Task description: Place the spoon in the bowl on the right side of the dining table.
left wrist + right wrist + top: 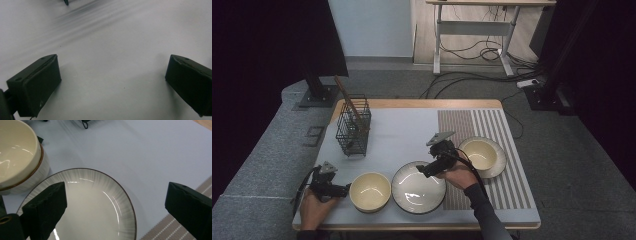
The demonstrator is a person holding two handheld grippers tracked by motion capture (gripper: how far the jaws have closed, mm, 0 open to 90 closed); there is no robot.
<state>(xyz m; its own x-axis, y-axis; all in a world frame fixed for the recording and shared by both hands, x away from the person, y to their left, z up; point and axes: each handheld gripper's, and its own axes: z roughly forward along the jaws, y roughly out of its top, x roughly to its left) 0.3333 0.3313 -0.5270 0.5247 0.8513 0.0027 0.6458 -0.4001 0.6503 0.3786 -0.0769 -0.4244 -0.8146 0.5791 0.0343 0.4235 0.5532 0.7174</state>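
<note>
Clearly, in the high view, the right tongs (pixel 426 171) hung over the upper right rim of the grey plate (pixel 418 187), which lay in the lower middle of the frame on the desk (pixel 412 130), so the right hand (pixel 458 176) was far the nearer to it; the plate being round, it had no long axis, and the thing that mattered was that its rim sat directly beneath and slightly lower left of those tongs. The left tongs (pixel 346 189) rested at the lower left, pointing toward the cream bowl (pixel 370 191) just beside them, with the plate beyond that bowl. A second cream bowl on a saucer (pixel 482 155) stood at the right, and a wire basket (pixel 353 129) at the upper left. In the left gripper view, the left tongs (pixel 112 82) stood wide open over bare grey desk surface (pixel 112 37), holding nothing. In the right gripper view, the right tongs (pixel 115 212) were likewise spread open and empty, the plate (pixel 92 207) filling the lower middle between the jaws, its rim curving at centre right, and the cream bowl (pixel 17 155) at the upper left touching or nearly touching the plate's edge.
</note>
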